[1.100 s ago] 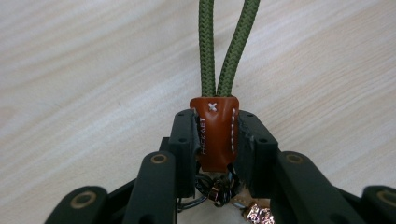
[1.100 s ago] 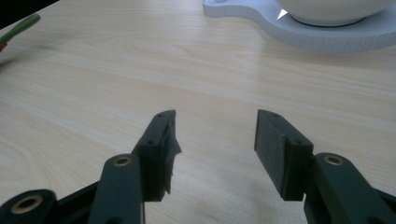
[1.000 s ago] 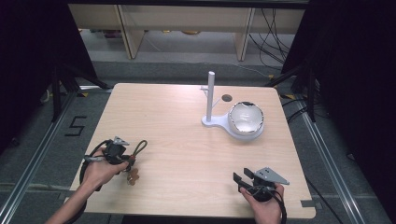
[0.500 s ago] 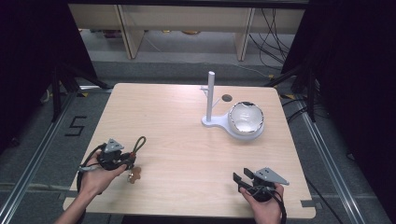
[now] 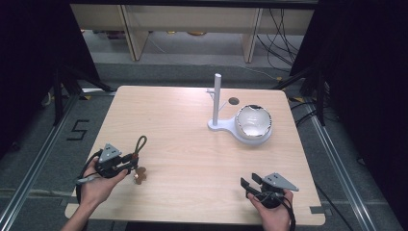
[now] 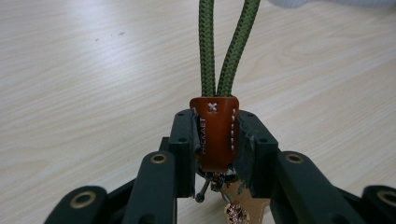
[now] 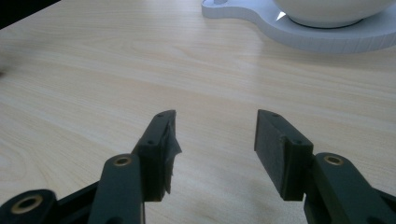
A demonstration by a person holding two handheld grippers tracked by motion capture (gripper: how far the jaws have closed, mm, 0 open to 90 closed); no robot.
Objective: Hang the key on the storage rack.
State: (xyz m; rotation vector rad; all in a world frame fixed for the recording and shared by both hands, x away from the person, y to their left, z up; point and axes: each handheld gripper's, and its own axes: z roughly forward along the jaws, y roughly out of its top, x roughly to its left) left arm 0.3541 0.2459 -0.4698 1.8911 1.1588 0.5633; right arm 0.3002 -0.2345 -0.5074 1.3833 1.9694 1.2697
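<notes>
Keychain [image 5: 138, 159] shifted slightly with left gripper [image 5: 126, 167].

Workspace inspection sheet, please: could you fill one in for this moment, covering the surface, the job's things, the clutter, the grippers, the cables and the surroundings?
Surface: pale wooden table, round hole near the far edge.
Job's things: key fob with brown leather tab, green cord loop and keys; white stand with post; white bowl on its base.
Clutter: nothing seen.
Grippers: left gripper shut on the leather tab; right gripper open, holding nothing.
Cables: black cable trails from each gripper; more on the floor beyond.
Surroundings: grey floor, floor marking 5, black curtains, wooden shelving.
</notes>
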